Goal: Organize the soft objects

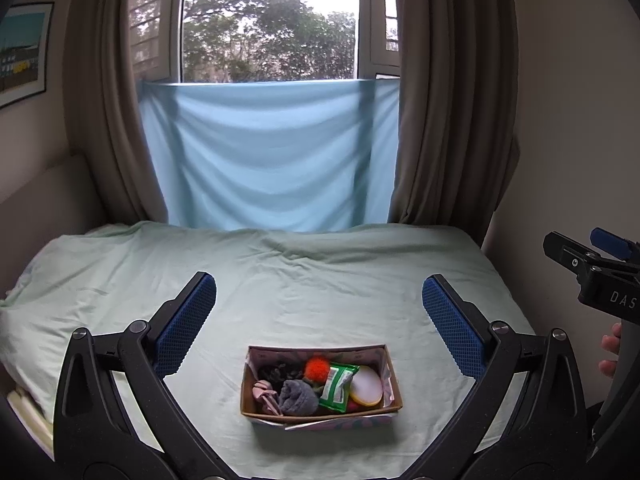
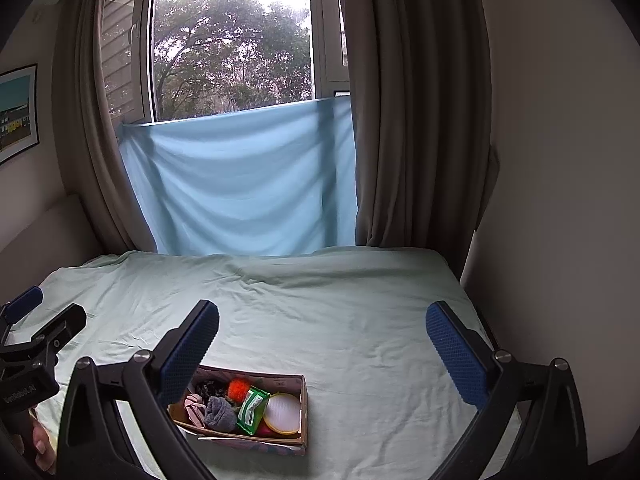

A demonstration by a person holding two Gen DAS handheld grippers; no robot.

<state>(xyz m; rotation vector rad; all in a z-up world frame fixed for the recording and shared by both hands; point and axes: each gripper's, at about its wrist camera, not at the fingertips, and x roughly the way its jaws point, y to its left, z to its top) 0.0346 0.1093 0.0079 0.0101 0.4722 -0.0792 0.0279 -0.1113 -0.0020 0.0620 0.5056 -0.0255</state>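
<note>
A small cardboard box (image 1: 256, 408) sits on the pale green bed sheet (image 1: 320, 280). It holds a grey rolled sock (image 1: 296, 398), a pink fabric piece (image 1: 266, 394), an orange pompom (image 1: 317, 368), a green packet (image 1: 338, 386), a dark scrunchie (image 1: 276, 372) and a round white-and-yellow pad (image 1: 366, 386). My left gripper (image 1: 319, 312) is open and empty, above and behind the box. My right gripper (image 2: 322, 340) is open and empty, up and right of the box (image 2: 304, 408). The right gripper also shows at the right edge of the left wrist view (image 1: 592, 260).
A light blue cloth (image 1: 272, 160) hangs across the window behind the bed, with brown curtains (image 1: 440, 120) on both sides. A wall (image 2: 560, 200) runs along the bed's right side. A framed picture (image 1: 24, 52) hangs at the left.
</note>
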